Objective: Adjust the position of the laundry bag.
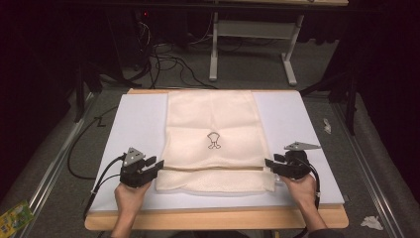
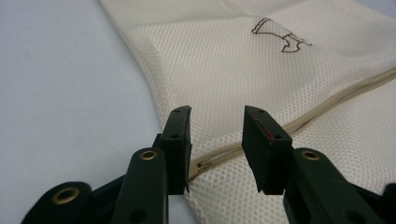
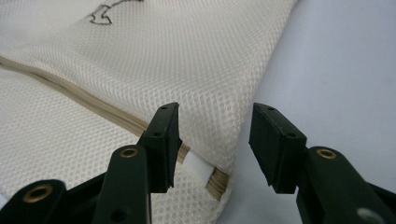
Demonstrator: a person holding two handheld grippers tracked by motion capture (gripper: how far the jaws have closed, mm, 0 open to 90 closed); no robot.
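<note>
A cream mesh laundry bag (image 1: 213, 124) lies flat on the white board (image 1: 136, 124), with a small dark embroidered figure (image 1: 213, 140) at its middle and a zipper (image 1: 213, 168) across its near part. My left gripper (image 1: 157, 165) stands open at the bag's left edge, level with the zipper. Its jaws straddle the zipper end (image 2: 201, 164) over the mesh (image 2: 224, 70). My right gripper (image 1: 269, 163) is open at the bag's right edge, by the zipper's other end (image 3: 217, 181). Nothing is held between either pair of jaws.
The white board rests on a wooden tabletop (image 1: 213, 218). Beyond it are a grey floor with black cables (image 1: 168, 64) and a white table frame (image 1: 252, 44). A green packet (image 1: 14, 215) lies on the floor at the left, and crumpled paper (image 1: 371, 222) at the right.
</note>
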